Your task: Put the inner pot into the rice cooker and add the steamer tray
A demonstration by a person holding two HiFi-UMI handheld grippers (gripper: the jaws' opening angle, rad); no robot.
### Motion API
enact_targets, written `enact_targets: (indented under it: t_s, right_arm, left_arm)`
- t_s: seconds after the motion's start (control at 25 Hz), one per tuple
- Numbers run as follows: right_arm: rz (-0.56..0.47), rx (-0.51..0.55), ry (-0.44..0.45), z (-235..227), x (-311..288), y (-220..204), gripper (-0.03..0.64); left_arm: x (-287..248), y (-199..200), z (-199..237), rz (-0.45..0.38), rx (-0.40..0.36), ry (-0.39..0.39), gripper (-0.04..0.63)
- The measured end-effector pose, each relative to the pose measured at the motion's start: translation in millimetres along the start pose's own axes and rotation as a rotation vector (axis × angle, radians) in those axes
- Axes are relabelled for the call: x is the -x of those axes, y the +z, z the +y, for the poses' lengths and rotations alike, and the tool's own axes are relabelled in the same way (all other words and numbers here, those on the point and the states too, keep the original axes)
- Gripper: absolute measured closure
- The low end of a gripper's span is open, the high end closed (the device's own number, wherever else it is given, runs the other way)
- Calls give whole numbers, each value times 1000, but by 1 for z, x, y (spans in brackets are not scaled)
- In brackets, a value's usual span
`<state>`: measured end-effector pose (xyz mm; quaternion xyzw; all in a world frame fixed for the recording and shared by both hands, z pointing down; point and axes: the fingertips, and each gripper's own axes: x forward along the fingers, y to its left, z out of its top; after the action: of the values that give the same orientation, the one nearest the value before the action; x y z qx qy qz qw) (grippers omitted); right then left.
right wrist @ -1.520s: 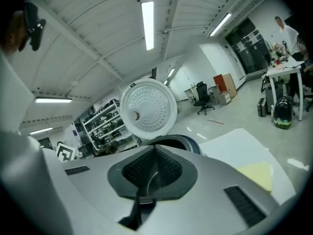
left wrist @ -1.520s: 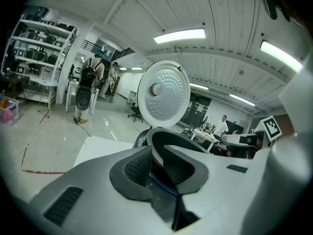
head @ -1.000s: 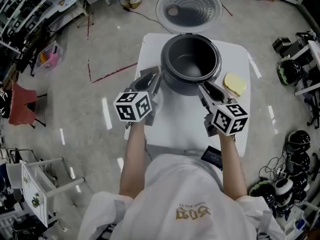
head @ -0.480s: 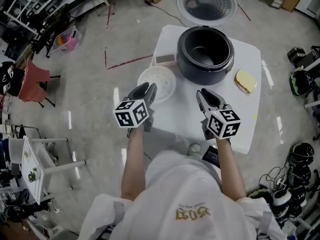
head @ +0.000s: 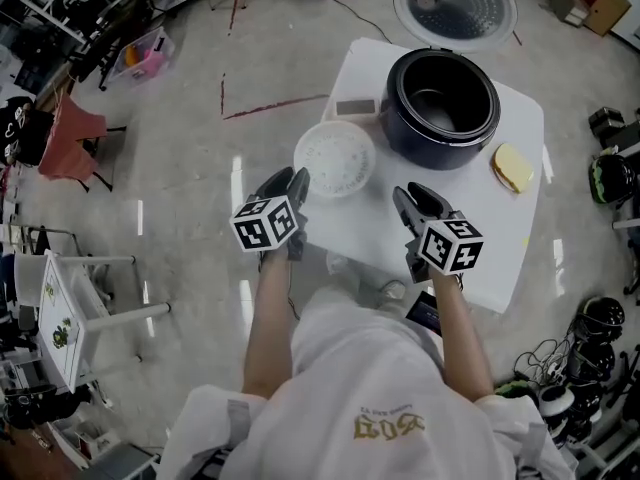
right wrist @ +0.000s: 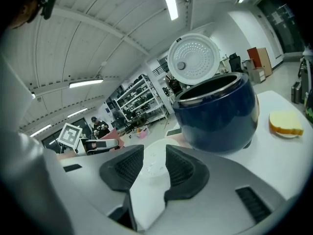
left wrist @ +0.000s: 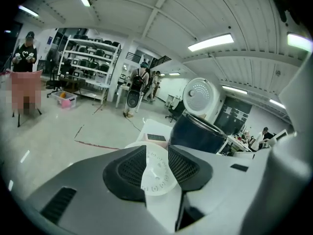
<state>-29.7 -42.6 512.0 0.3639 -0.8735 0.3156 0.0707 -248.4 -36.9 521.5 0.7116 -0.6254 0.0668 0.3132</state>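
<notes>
Left gripper point(head: 291, 180) low at the near left edge of the white table point(head: 470, 238), jaws apart and just now opening wider, nothing between the pads; white steamer tray point(head: 335, 158) flat on the table just ahead of its tips and slightly to the right, not touched; in the left gripper view, left gripper point(left wrist: 157, 151) aimed at the steamer tray point(left wrist: 157, 173), seen through the gap.

Right gripper point(head: 412, 196) over the near middle of the table, jaws likewise apart and just now opening, gripping nothing; tray ahead and to the left of it, apart from it; in the right gripper view, right gripper point(right wrist: 154, 153) with the steamer tray point(right wrist: 154, 168) showing beyond the gap.

Inner pot point(head: 438, 103) already seated in the dark rice cooker point(head: 430, 158) at the far side of the table, beyond both grippers; lid point(head: 455, 3) swung open behind; tray just beside the cooker's left side.

Also on the table: a yellow sponge-like piece point(head: 512, 168) right of the cooker; a small grey rectangle point(head: 355, 108) at the far left corner.

Around it, glossy grey floor point(head: 180, 228) with red tape marks point(head: 265, 108); red chair point(head: 65, 138) and shelving at the left; people in the distance in the left gripper view.
</notes>
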Motion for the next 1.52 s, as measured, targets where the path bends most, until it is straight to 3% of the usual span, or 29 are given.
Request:
enact_targets:
  t_s: [0.2,0.36,0.72,1.12,1.36,1.52]
  right_arm:
    - [71,-54,-56,-6,-42,-19,453]
    - [106,-64,-132,-17,-68,-33,482]
    - [189,-199,-231,-42,-121,-72,465]
    - [225,-312,-316,-64,-154,-95,471]
    - [240,-334,-352,-68,-159,-101,504]
    - [229,-354,-340,-69,-161,-101,534]
  left_arm:
    - [-29,-10,43,82,-2,-10,442]
    - [-56,-15,69,137,7,-44,442]
    - [-110,-39,115,282,-4,-99,428]
    - [-148,-59,123,392,24,-194,422]
    - [-154,-62,120,409,41,-230,427]
    - [-157,-64,113,412,67,-272,493]
